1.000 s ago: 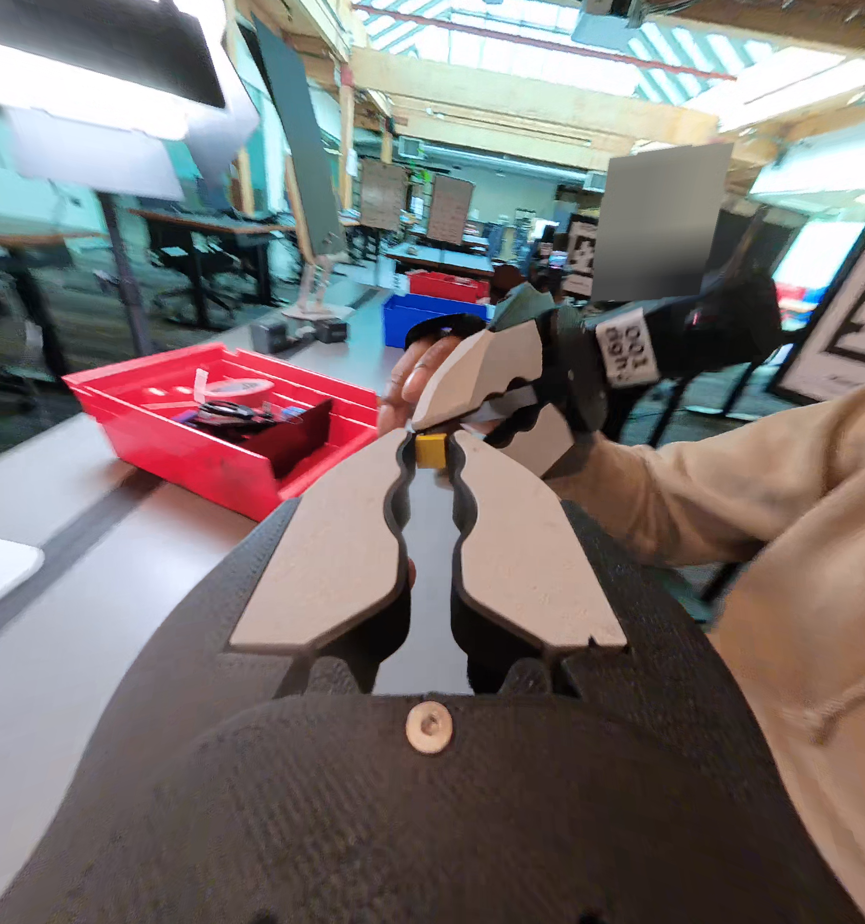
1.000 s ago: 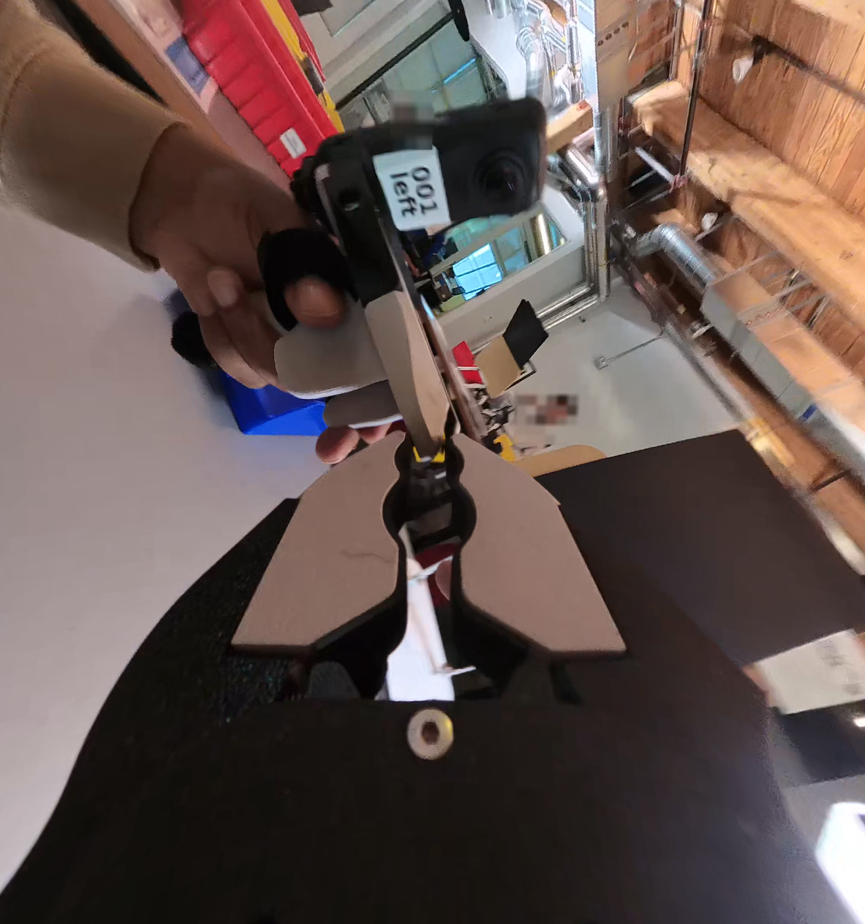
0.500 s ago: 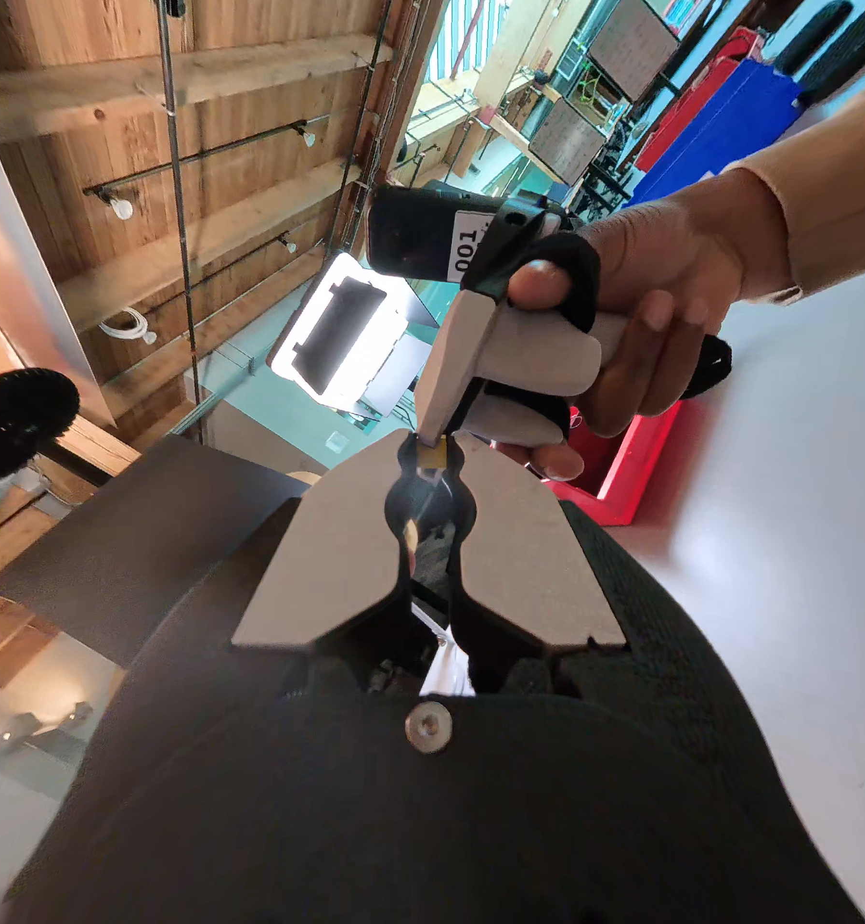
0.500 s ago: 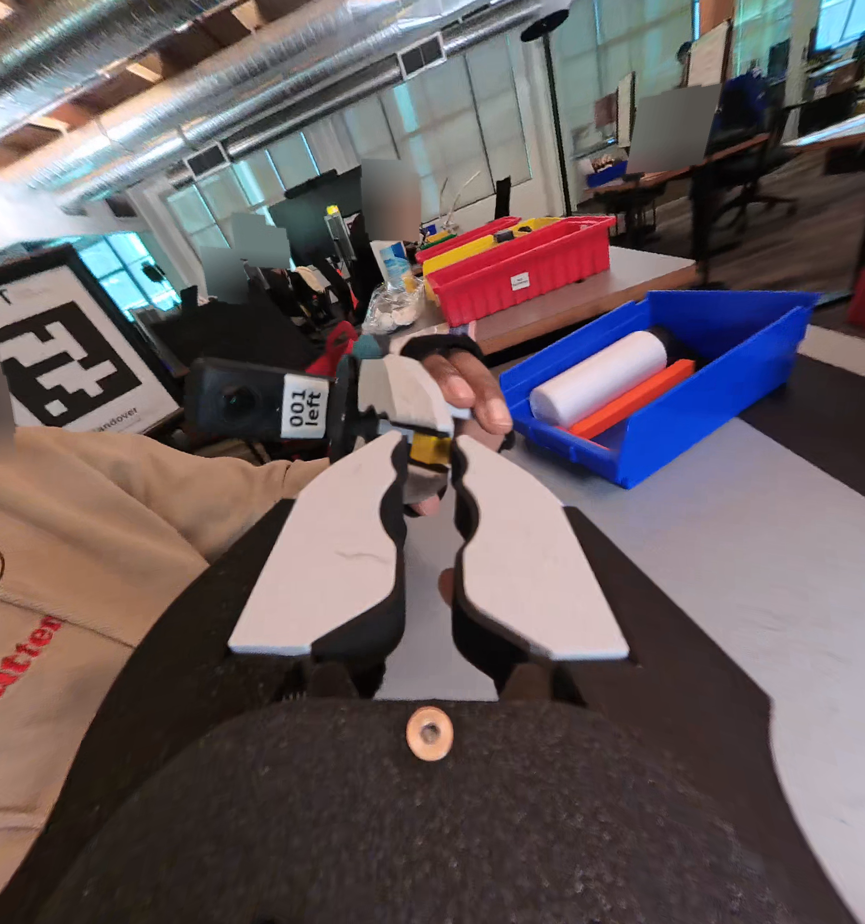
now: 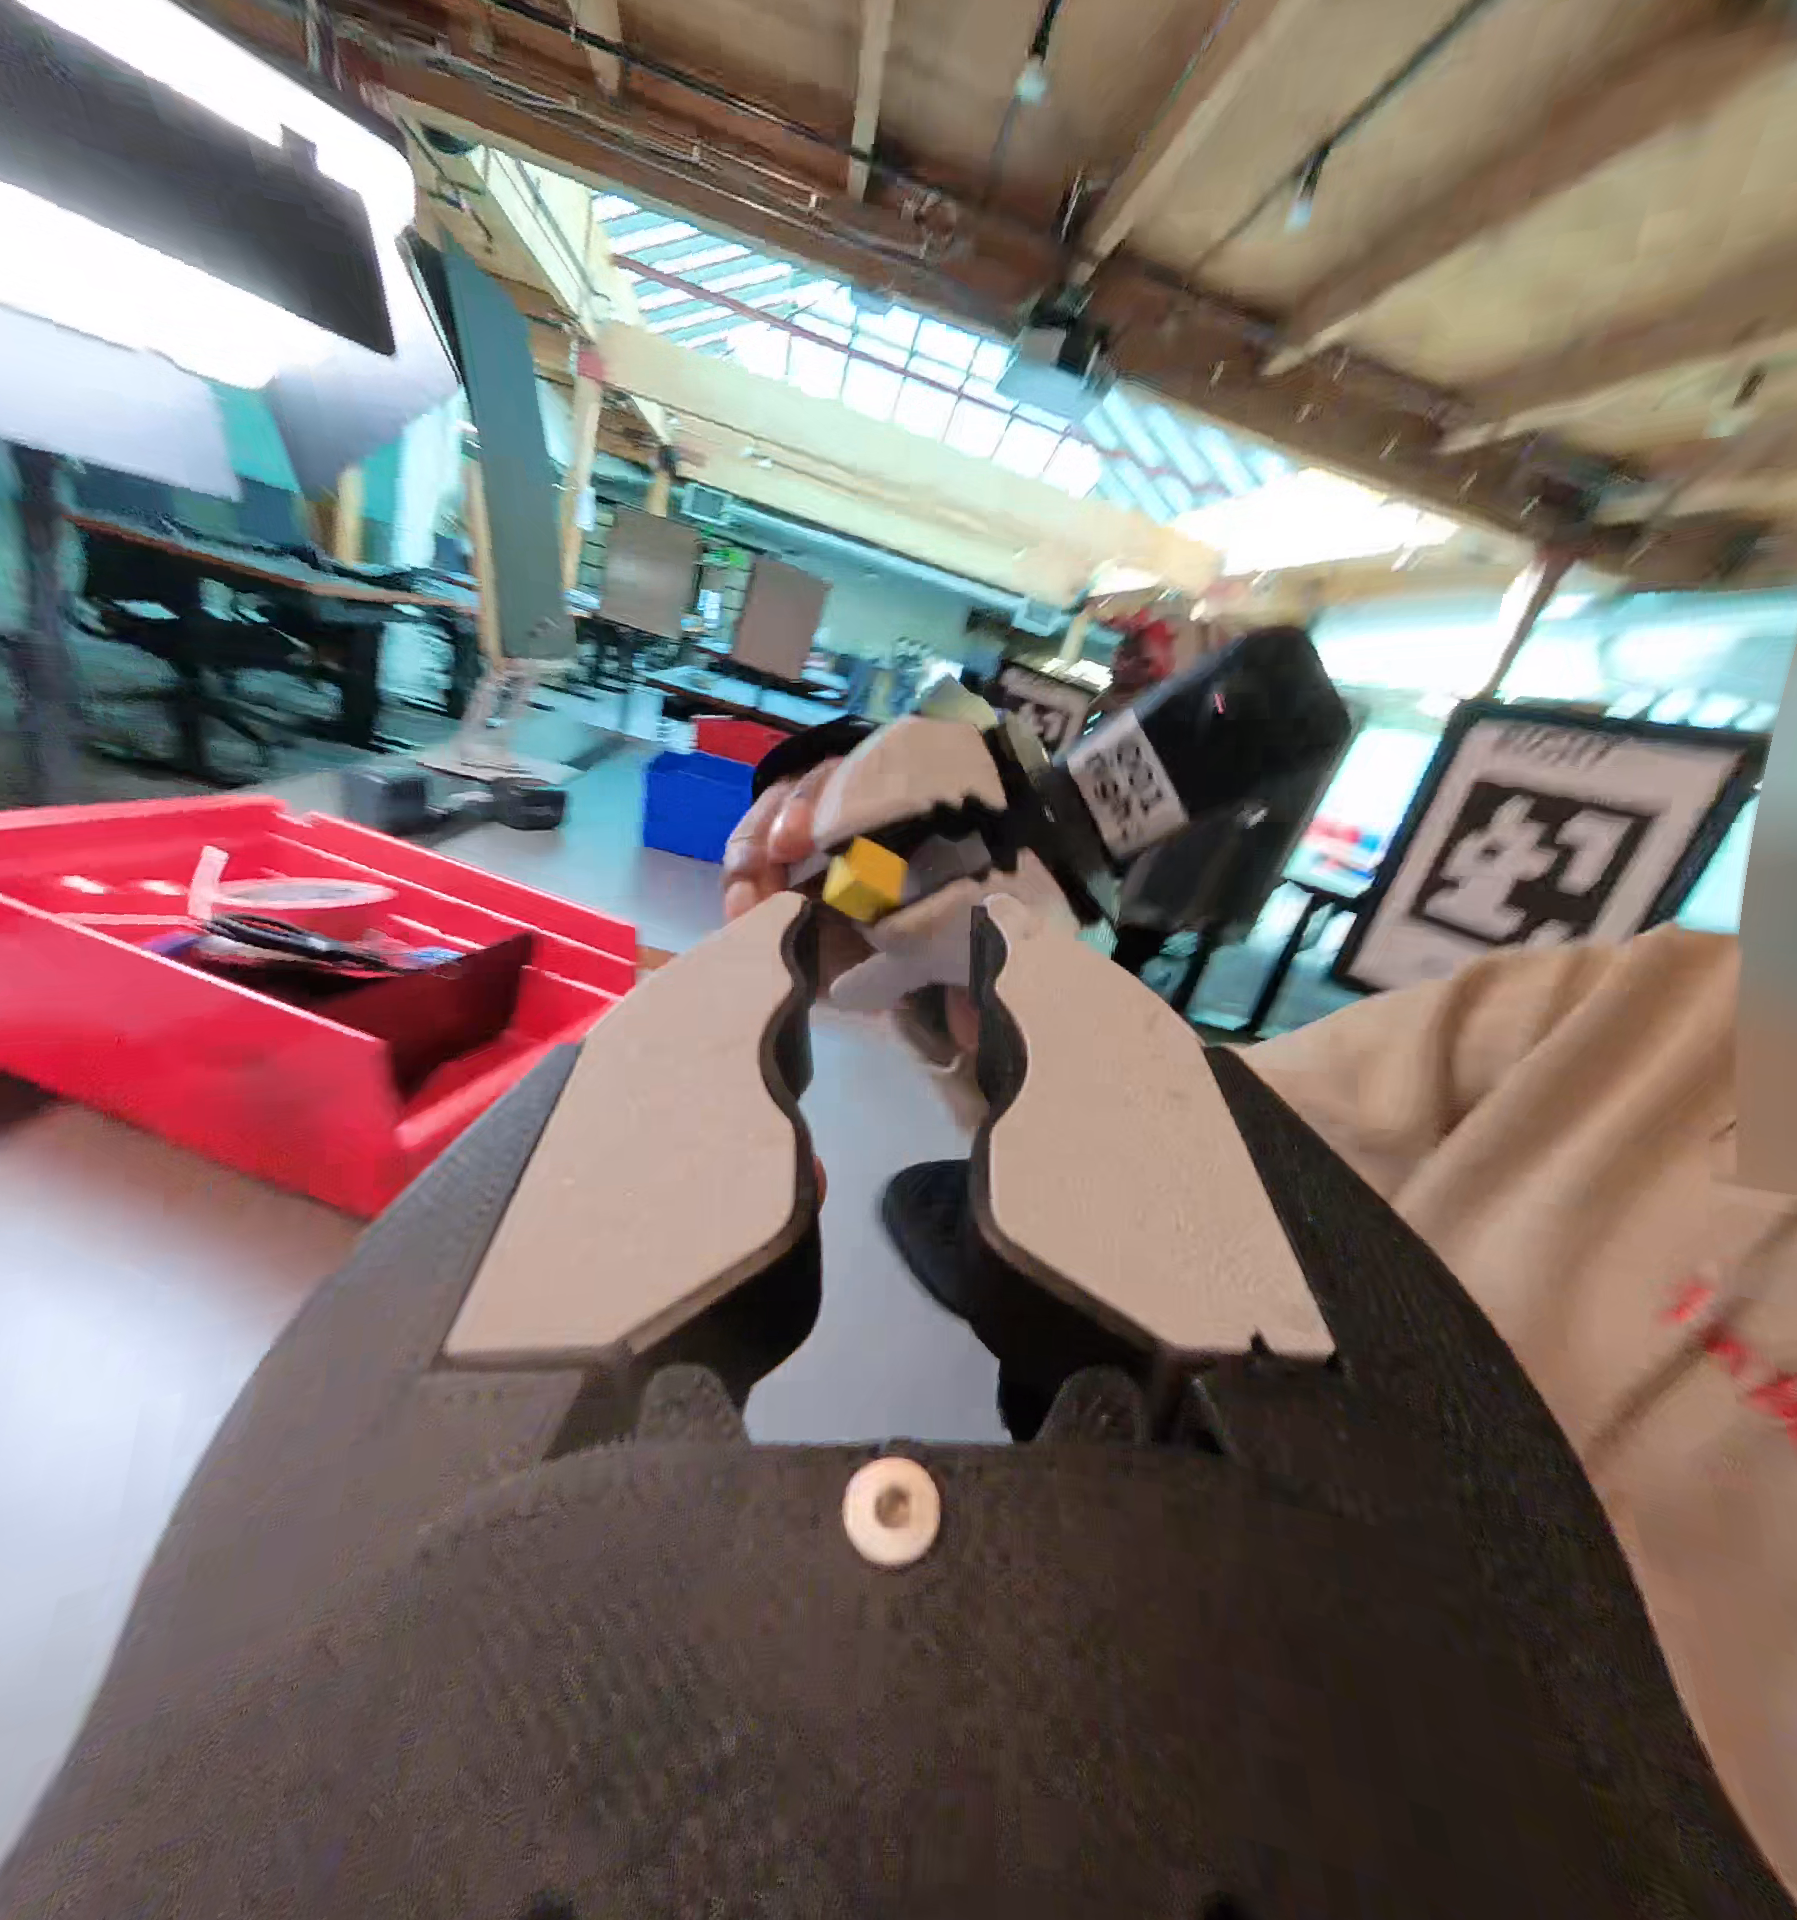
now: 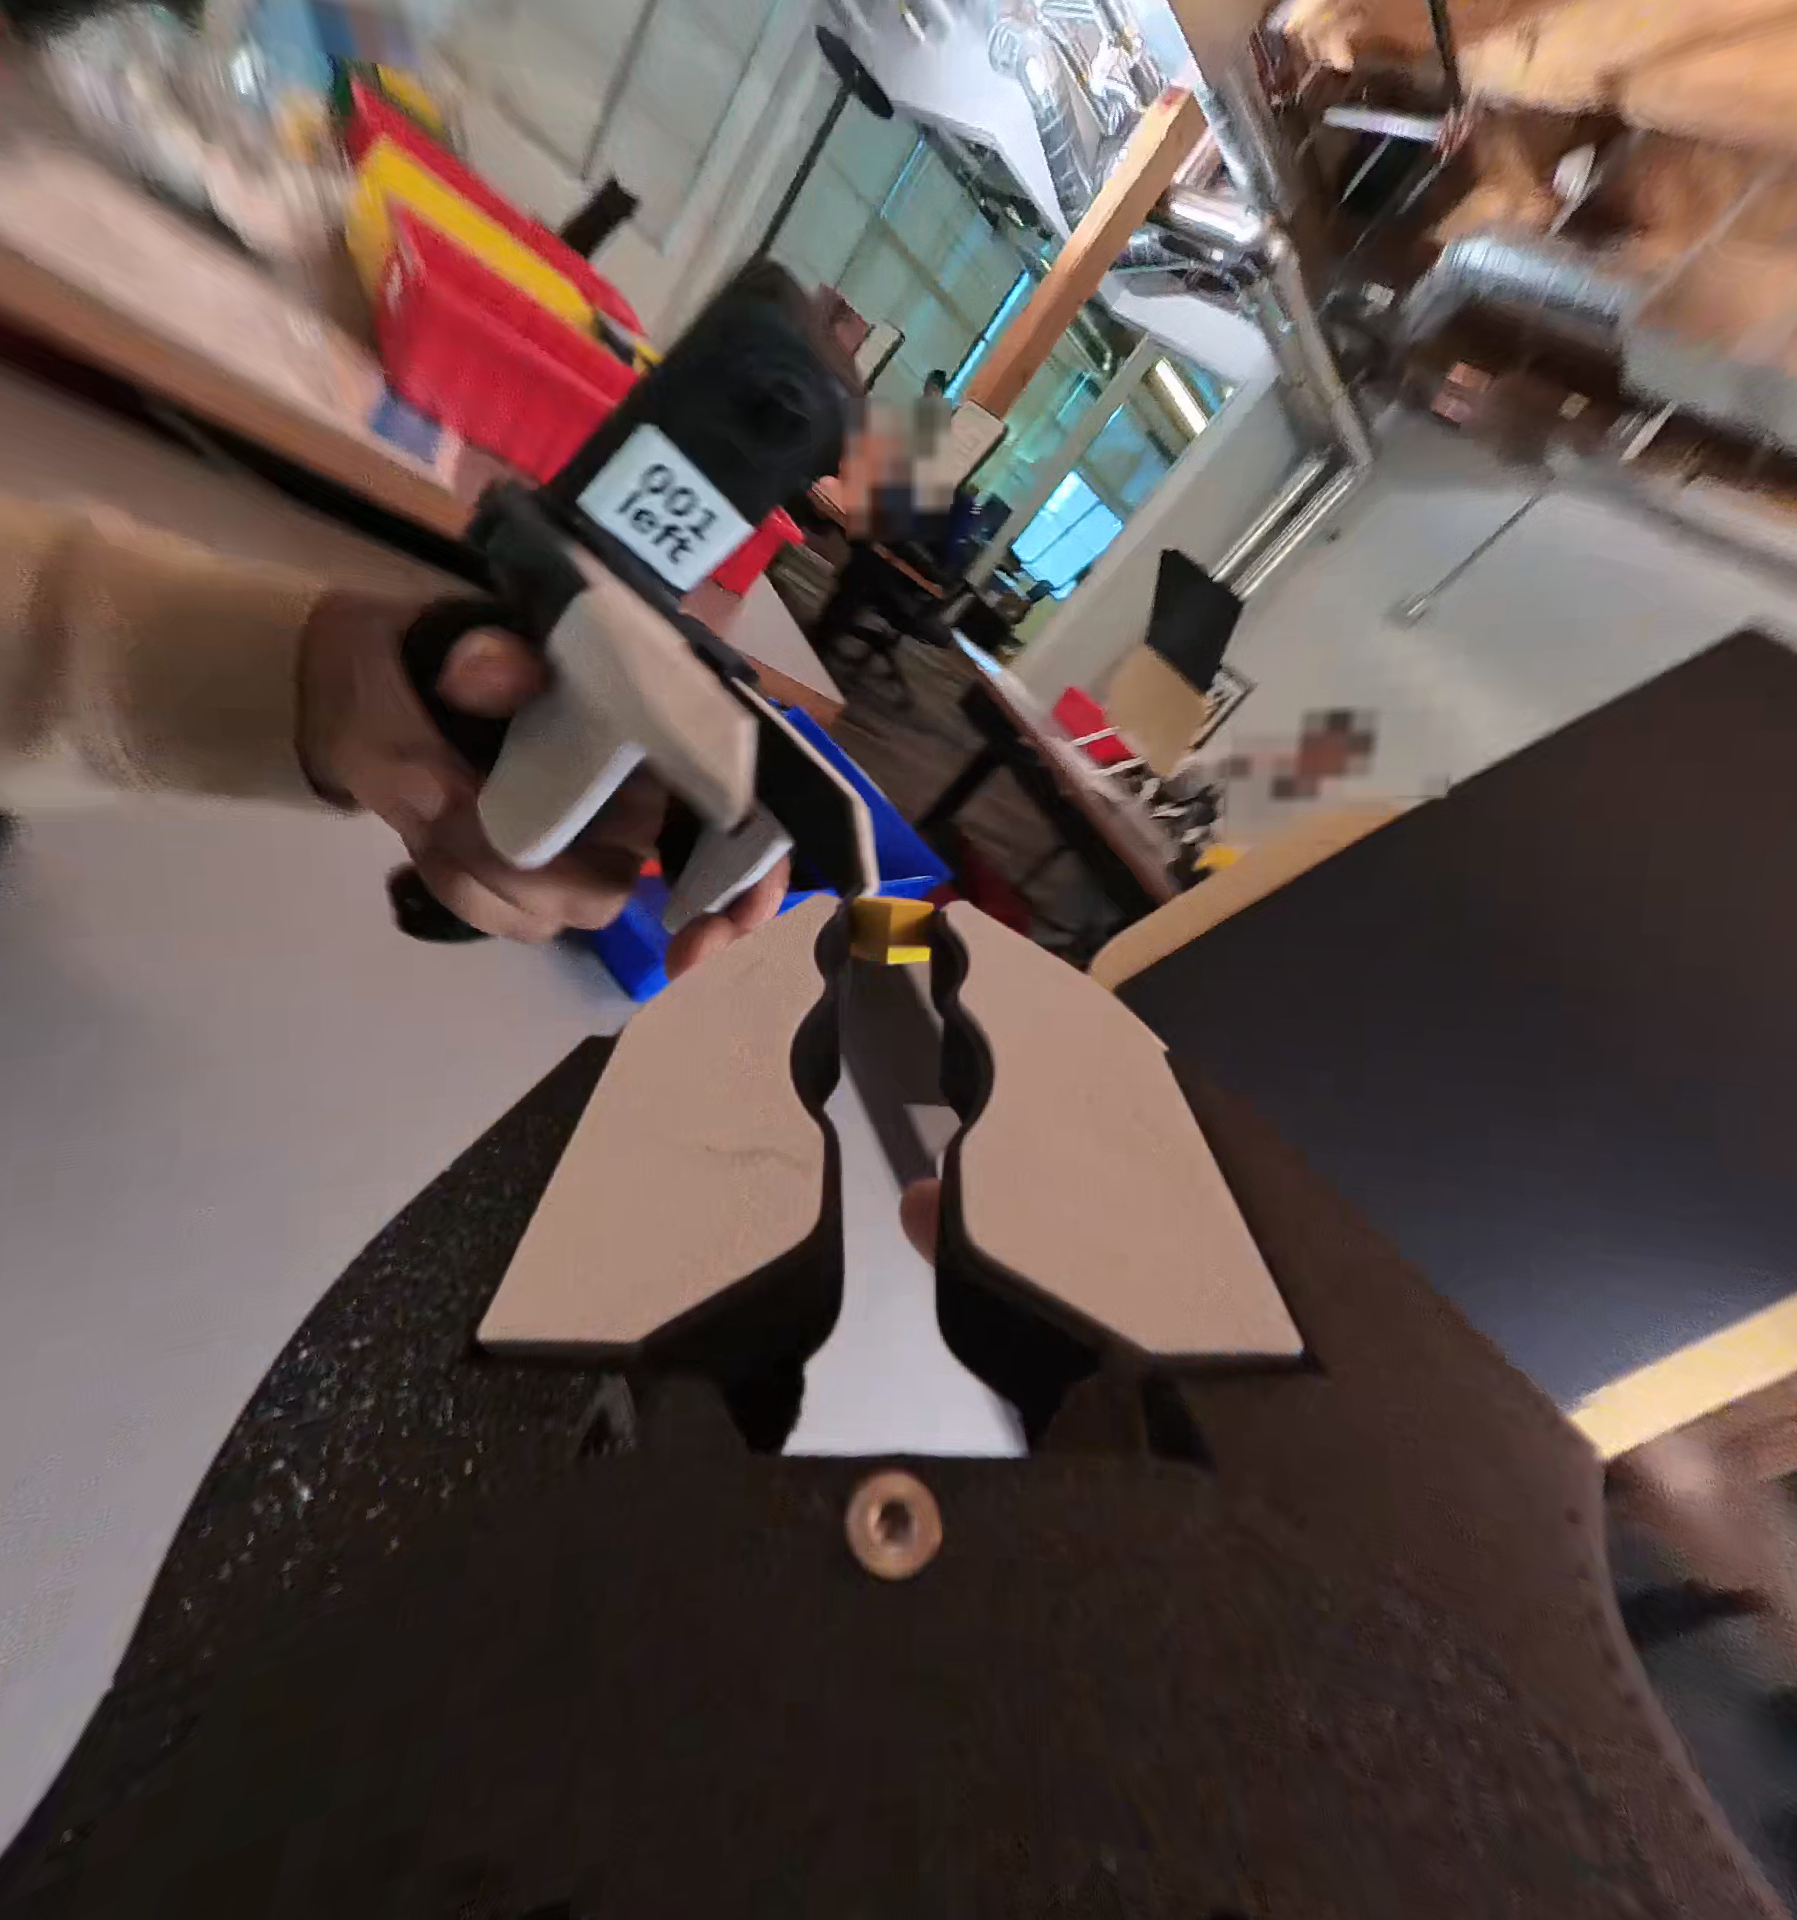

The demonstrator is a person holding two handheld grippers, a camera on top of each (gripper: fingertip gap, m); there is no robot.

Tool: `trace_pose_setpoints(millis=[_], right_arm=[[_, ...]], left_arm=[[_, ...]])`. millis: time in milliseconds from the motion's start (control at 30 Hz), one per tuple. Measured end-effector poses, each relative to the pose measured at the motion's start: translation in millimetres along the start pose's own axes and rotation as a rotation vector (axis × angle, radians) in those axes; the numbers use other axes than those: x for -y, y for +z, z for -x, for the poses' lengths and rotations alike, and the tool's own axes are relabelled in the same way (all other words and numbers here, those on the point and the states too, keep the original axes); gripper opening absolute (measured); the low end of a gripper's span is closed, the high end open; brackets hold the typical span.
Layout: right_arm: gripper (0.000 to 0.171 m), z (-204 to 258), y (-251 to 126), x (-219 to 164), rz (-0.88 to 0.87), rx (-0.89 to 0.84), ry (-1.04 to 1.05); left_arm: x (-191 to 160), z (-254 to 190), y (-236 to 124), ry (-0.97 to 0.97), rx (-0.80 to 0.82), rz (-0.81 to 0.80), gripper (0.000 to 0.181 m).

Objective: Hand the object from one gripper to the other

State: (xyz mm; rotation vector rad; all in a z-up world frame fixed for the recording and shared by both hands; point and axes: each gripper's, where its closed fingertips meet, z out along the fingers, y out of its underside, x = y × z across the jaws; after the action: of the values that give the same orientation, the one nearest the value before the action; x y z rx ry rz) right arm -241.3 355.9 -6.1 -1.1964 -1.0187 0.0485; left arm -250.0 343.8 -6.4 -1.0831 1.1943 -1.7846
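A small yellow cube (image 6: 878, 923) sits clamped between the tips of my right gripper (image 6: 891, 914), which is shut on it in mid-air above the grey table. In the left wrist view the cube (image 5: 863, 881) shows between the right gripper's fingers (image 5: 904, 774), just beyond my left gripper (image 5: 892, 914). The left gripper is open and empty, with a clear gap between its tips. In the right wrist view the left gripper's fingers (image 6: 655, 717) show edge-on at upper left, with their tip close above the cube.
A red bin (image 5: 198, 1039) with tape and small items stands on the grey table (image 5: 94, 1351) to the left. A blue bin (image 6: 878, 821) lies behind the grippers. A dark panel (image 6: 1496, 987) is at right. The person's beige sleeve (image 5: 1496, 1143) is close on the right. My left and right fingertips are right by each other.
One second ago both grippers were closed on the cube. The left gripper has since opened and let go; the right gripper keeps the cube. Both cameras have swung.
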Motion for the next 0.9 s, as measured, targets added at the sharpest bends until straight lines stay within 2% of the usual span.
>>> trace_pose_setpoints(millis=[67, 133, 267, 467, 533, 567, 633, 700, 800, 900], right_arm=[[0.014, 10.7, 1.6, 10.6, -0.01, -0.02, -0.148], [0.014, 15.8, 3.9, 13.7, 0.029, -0.049, -0.25], [0.014, 14.4, 8.3, 2.0, 0.162, -0.115, -0.419], [0.014, 14.2, 15.2, -19.2, 0.297, -0.128, -0.499], [0.015, 13.3, 16.7, -22.5, 0.304, -0.133, -0.493], [0.018, 13.9, 17.3, -21.1, 0.28, -0.115, -0.427], [0.025, 18.7, 16.2, -14.5, 0.191, -0.011, -0.167], [0.032, 23.0, 13.2, -3.7, 0.063, 0.142, 0.189], [0.043, 28.0, 7.0, 12.8, -0.111, 0.43, 0.746], [0.03, 27.1, 5.0, 21.6, -0.25, 0.605, 1.065]], left_arm=[[2.9, -4.1, -1.1, -0.118, -0.067, -0.019, 0.027], [2.1, -7.0, -1.6, -0.137, -0.09, -0.004, 0.026], [-5.6, 2.4, 1.3, 0.032, 0.061, 0.077, 0.02], [-17.6, 24.7, 0.8, 0.354, 0.34, 0.255, 0.013], [-16.8, 26.2, -0.5, 0.416, 0.364, 0.272, 0.013], [-15.4, 25.4, -1.4, 0.404, 0.349, 0.259, 0.013], [-9.8, 19.2, -2.6, 0.33, 0.258, 0.185, 0.013], [0.7, 7.1, -5.0, 0.262, 0.127, 0.065, 0.012], [10.1, -11.5, -12.6, 0.301, -0.024, -0.081, 0.013], [8.2, -22.9, -17.4, 0.363, -0.104, -0.121, 0.012]])
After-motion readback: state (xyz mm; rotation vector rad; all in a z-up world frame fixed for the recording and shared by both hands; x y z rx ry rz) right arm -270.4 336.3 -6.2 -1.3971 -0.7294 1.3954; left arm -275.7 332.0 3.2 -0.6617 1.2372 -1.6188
